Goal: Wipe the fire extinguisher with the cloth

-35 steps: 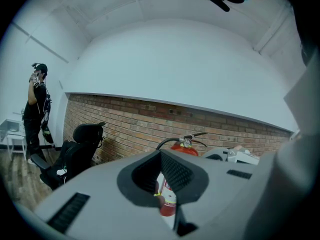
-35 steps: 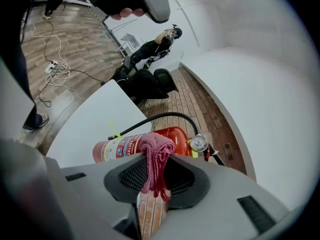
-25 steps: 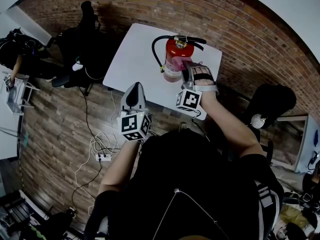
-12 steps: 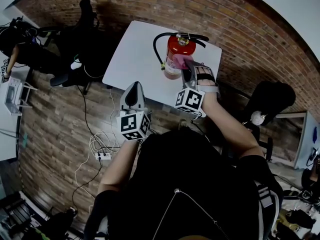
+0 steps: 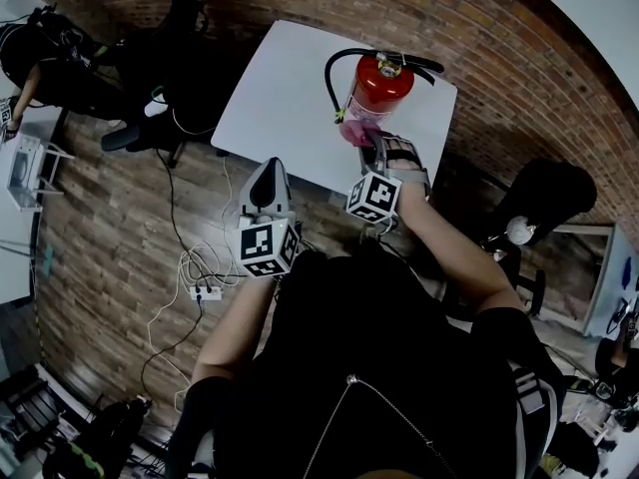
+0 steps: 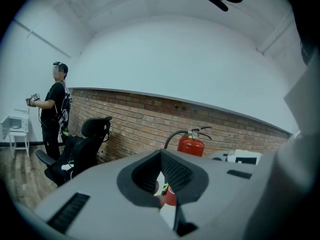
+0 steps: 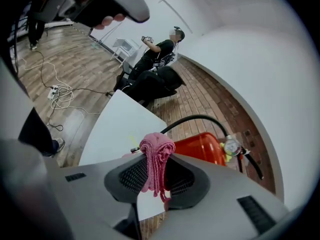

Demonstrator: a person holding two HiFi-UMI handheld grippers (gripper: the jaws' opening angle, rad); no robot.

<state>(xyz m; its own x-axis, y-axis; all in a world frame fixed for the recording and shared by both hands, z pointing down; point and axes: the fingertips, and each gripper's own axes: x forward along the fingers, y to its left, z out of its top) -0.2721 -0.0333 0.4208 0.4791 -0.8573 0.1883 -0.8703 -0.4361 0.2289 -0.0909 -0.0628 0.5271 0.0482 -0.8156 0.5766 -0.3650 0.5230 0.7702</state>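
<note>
White table (image 5: 285, 88), upright fire extinguisher (image 5: 379, 86)

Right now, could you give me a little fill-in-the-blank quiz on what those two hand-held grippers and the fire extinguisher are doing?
1. The right hand-held gripper is shut on a ____ cloth.
2. The fire extinguisher stands upright on a ____ table.
3. The left hand-held gripper, its jaws together, holds ____.

Missing words: pink; white; nothing.
</note>
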